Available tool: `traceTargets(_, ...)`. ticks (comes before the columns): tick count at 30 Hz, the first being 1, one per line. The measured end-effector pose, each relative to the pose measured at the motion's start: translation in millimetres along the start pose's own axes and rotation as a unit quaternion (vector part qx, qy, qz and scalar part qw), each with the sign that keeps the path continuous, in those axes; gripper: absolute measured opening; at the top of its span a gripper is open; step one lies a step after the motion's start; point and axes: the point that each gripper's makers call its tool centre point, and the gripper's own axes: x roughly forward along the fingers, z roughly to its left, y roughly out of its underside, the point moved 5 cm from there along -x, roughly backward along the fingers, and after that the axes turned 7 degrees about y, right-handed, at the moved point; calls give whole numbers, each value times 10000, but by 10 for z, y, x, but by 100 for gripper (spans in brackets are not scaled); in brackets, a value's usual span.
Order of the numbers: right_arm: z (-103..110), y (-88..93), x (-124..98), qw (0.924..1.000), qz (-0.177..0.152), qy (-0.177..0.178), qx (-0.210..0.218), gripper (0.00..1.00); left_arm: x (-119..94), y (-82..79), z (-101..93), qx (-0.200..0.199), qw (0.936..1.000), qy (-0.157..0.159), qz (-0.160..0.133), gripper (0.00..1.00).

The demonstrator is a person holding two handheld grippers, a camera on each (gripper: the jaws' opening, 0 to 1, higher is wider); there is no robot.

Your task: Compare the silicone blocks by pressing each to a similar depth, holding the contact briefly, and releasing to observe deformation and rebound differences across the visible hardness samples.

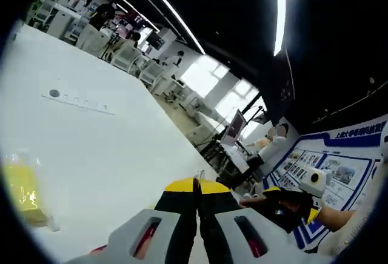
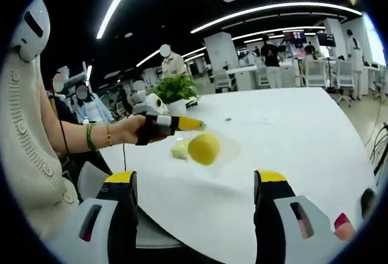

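A round yellow silicone block (image 2: 204, 148) lies in a clear bag on the white table (image 2: 291, 131), with a paler block (image 2: 179, 149) touching its left side. My right gripper (image 2: 195, 178) stands wide open in front of them, short of both blocks, nothing between its jaws. My left gripper (image 2: 195, 124), held in a hand, hovers just behind the blocks with its yellow-tipped jaws pressed together. In the left gripper view those shut jaws (image 1: 195, 185) rise over the table (image 1: 109, 149), and the bagged yellow block (image 1: 24, 194) sits at the far left. The right gripper (image 1: 291, 203) shows at lower right.
A flat white strip (image 1: 79, 102) lies far out on the table. A potted plant (image 2: 176, 88) stands at the table's far edge. The person's knitted sleeve and braceleted arm (image 2: 91, 135) fill the left. Desks, chairs and people stand beyond.
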Motion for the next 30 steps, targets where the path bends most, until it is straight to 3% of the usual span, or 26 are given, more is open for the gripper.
traceTargets(6, -62, 41, -32, 9997, 94, 186, 135, 72, 165, 45, 310, -15, 9997, -122, 197, 0)
traceTargets(17, -184, -47, 44, 9989, 318, 349, 36, 71, 268, -95, 816, -403, 9986, -326, -111, 0)
traceTargets(24, -179, 5, 112, 9982, 482, 347, 91, 70, 256, -179, 1246, -597, 9952, -698, -324, 0)
traceTargets(30, -188, 42, 144, 9977, 528, 377, 177, 70, 274, -179, 1473, -572, 9928, -1006, -299, 0)
